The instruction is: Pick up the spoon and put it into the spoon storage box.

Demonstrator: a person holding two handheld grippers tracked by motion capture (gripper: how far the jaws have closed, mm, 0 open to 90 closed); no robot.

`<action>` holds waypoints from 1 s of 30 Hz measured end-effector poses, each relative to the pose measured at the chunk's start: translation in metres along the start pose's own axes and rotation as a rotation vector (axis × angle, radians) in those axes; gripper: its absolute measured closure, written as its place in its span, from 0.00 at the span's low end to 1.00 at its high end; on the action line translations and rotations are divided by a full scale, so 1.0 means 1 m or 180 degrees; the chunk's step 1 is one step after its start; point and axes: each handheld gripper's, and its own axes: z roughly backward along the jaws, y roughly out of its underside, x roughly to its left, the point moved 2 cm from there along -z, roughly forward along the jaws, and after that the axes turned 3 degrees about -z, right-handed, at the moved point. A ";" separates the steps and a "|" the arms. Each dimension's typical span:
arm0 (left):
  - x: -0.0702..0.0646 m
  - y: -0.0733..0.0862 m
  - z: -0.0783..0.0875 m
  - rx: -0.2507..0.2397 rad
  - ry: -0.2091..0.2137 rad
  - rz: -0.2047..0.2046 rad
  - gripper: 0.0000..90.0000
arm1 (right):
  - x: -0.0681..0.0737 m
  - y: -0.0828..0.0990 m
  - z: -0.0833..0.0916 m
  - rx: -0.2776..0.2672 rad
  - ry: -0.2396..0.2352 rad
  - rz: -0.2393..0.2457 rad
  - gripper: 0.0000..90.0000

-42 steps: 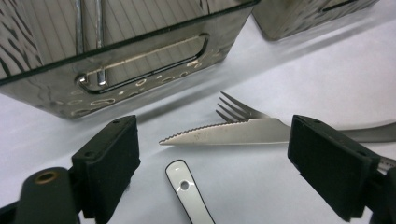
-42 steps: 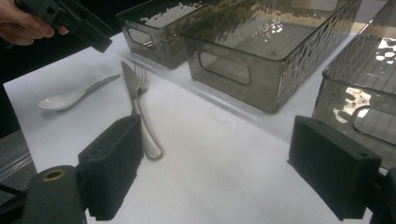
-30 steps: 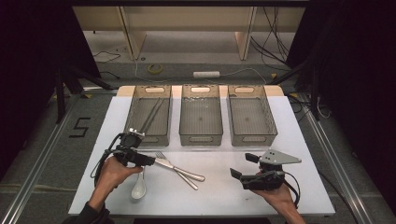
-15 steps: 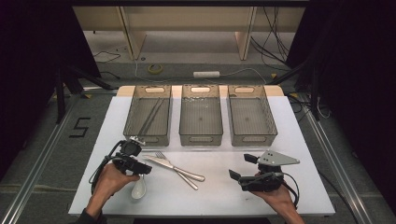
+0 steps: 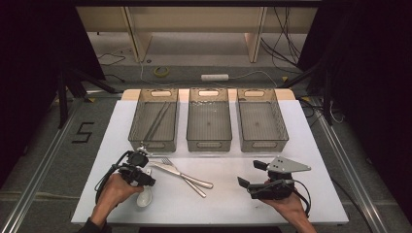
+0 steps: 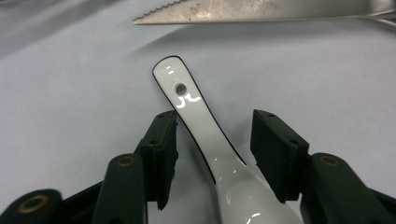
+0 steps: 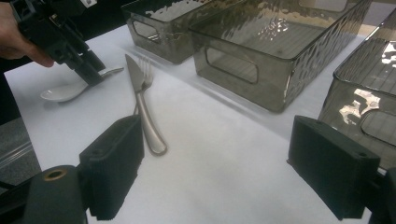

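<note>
Lying flat on the white table (image 5: 311, 145), the white ceramic spoon (image 6: 205, 126) shows a glossy glazed surface, a dark outline along its edge, a small round hole near the handle tip and a faint mark just below it. Its bowl points toward the person; the handle points toward the cutlery.

Just beyond the handle tip lies a serrated knife (image 6: 261, 11), apart from the spoon, crossed by a fork (image 5: 182, 174) in the high view. Three smoked transparent bins (image 5: 209, 119) stand in a row at the far side; the leftmost holds thin sticks. Nothing lies on the spoon or blocks it.

The left gripper (image 6: 212, 140) straddles the spoon's handle, one jaw on each side. Its jaws have just been closing and stand at half width; a gap remains on both sides, so the pads do not press yet.

The right gripper (image 7: 212, 172) stands well apart at the table's right, jaws wide, nothing between them.
</note>
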 end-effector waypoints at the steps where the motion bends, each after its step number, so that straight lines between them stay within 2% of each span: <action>1: 0.000 0.000 -0.001 0.0014 -0.0012 -0.0005 0.59 | 0.000 0.000 0.000 0.0002 -0.0001 0.0004 0.21; 10: -0.003 0.001 -0.002 0.0040 -0.0141 -0.0134 0.67 | 0.001 0.000 0.000 0.0016 0.0006 0.0004 0.22; 21: -0.003 0.001 -0.001 0.0015 -0.0109 -0.0224 0.83 | 0.001 0.000 -0.001 0.0022 0.0005 0.0017 0.22; 26: -0.004 0.001 -0.001 0.0011 -0.0107 -0.0269 0.83 | 0.001 0.000 -0.001 0.0023 0.0005 0.0021 0.22; 30: -0.003 0.000 0.000 -0.0023 -0.0056 -0.0298 0.84 | 0.000 0.000 0.000 0.0021 0.0006 0.0020 0.23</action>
